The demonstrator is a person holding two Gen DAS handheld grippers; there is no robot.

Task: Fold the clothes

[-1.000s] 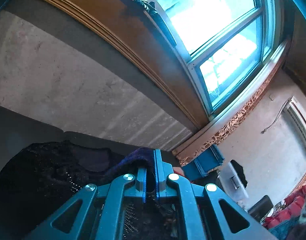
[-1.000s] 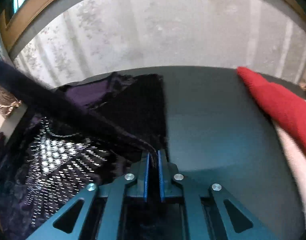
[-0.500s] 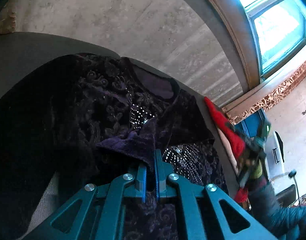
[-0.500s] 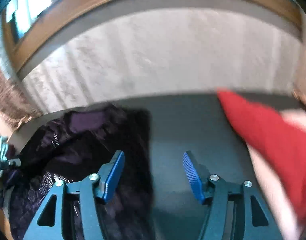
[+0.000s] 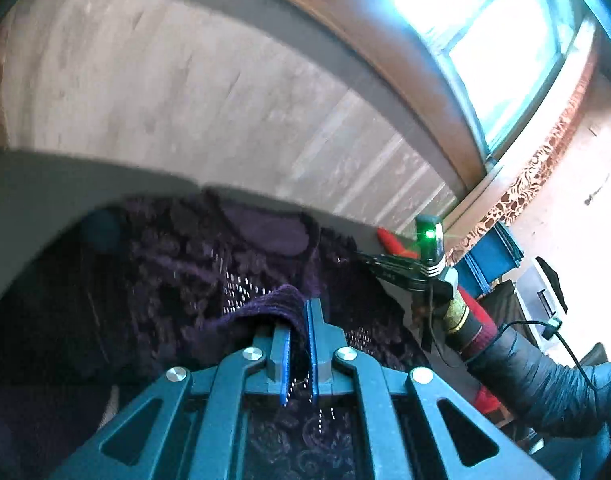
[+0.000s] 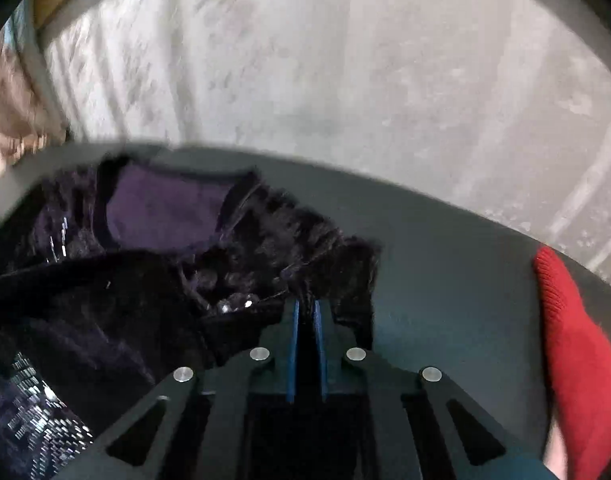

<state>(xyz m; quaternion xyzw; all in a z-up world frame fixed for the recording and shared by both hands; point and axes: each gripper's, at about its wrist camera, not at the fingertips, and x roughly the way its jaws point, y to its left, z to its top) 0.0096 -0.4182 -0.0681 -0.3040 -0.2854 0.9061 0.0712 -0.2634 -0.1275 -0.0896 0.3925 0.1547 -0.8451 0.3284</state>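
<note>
Left gripper (image 5: 298, 320) is pinching a fold of the dark purple velvet garment (image 5: 177, 280) between nearly closed jaws, just in front of the garment's neckline (image 5: 265, 232); right gripper (image 6: 305, 312) is clamping the fuzzy dark edge to the right of that neckline, its jaws drawn tight on the cloth; the garment is lying spread over the grey table (image 6: 445, 280), neckline toward the far edge and beaded panels (image 6: 33, 420) nearer the camera. Judging by the drape, the velvet is handling as soft, limp and fairly heavy, its pile likely gripping the pads well while the beading is adding weight and could be snagging or scratching; hems, cuffs and shoulder seams beside the neckline look like the safest places to be taking hold, away from the sequins. Well to the right of the neckline, a red knit (image 6: 573, 340) is resting on the table; a dark sleeve (image 5: 545, 380) is reaching in from the same side.
</note>
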